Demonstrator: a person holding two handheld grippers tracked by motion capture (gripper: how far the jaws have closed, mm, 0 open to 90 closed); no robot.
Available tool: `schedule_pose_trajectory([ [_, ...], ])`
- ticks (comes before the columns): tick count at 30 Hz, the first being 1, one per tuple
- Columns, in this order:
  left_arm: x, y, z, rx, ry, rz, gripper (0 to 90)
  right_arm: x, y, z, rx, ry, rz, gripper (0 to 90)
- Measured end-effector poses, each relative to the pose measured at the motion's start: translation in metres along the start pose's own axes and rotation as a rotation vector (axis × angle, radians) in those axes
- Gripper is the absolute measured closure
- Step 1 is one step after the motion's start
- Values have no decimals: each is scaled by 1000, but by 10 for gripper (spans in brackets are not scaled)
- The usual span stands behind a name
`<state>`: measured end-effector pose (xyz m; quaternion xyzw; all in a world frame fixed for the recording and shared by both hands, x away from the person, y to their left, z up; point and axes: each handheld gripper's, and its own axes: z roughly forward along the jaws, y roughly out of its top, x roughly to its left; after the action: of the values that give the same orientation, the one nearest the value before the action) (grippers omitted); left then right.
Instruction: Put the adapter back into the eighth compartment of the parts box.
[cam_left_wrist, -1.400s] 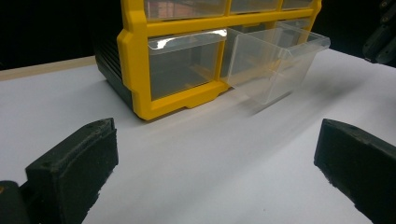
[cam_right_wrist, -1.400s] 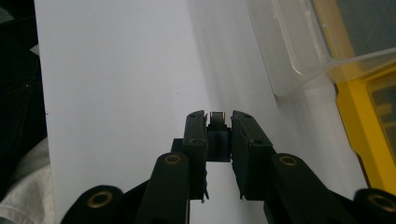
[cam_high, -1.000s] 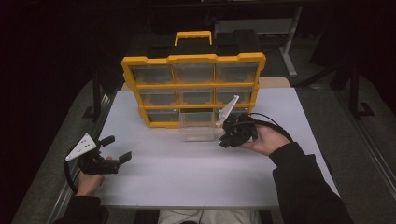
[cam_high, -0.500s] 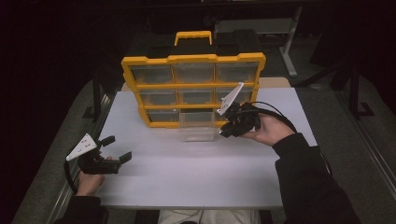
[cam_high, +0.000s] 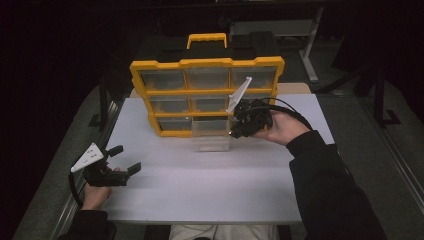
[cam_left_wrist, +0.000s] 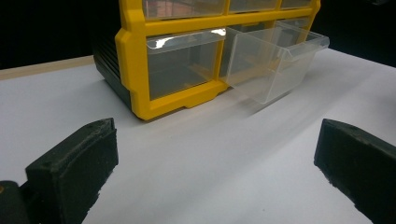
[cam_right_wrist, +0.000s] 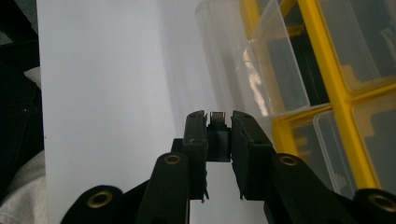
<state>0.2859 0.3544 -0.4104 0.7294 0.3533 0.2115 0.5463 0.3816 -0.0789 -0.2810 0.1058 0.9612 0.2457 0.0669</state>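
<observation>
Gripping a small dark piece (cam_right_wrist: 218, 122), right hand-held gripper (cam_right_wrist: 219, 122) beside pulled-out clear drawer (cam_high: 212, 135) of yellow organizer (cam_high: 207, 64), left hand-held gripper (cam_high: 126, 160) spread wide

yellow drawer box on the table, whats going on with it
A person works at a yellow-framed organiser of clear plastic drawers with two handheld grippers. Its bottom-middle clear drawer is pulled out. The right gripper pinches a small dark block beside that drawer. The left gripper rests open on the white table.

small dark item (cam_right_wrist: 218, 125) between fingers: unidentifiable | drawer (cam_right_wrist: 243, 65) cut off
</observation>
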Motion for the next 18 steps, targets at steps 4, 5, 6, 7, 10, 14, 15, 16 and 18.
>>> schedule_pose_trajectory([
  [4, 0, 0, 0, 1, -2, 0, 0, -3, 7, -1, 5, -3, -10, 748],
  [5, 0, 0, 0, 0, -2, 0, 0, -4, 9, -1, 5, -4, -11, 748],
  [6, 0, 0, 0, 0, -2, -1, 0, -5, 11, -1, 3, -4, -15, 748],
  [7, 0, 0, 0, 0, -2, 0, 0, -6, 13, -1, 0, -4, -16, 748],
  [10, 0, 0, 0, 0, -2, -2, 0, -10, 18, 0, 4, -5, -25, 748],
  [14, 0, 0, 0, -1, -2, -2, 0, -13, 24, 2, 0, -3, -32, 748],
  [15, 0, 0, 0, -1, -3, -1, 0, -14, 25, 2, -2, -2, -35, 748],
  [16, 0, 0, 0, -2, -3, -2, 0, -15, 27, 3, 0, -2, -36, 748],
  [18, 0, 0, 0, -1, -3, -1, 0, -15, 30, 5, 4, 1, -43, 748],
])
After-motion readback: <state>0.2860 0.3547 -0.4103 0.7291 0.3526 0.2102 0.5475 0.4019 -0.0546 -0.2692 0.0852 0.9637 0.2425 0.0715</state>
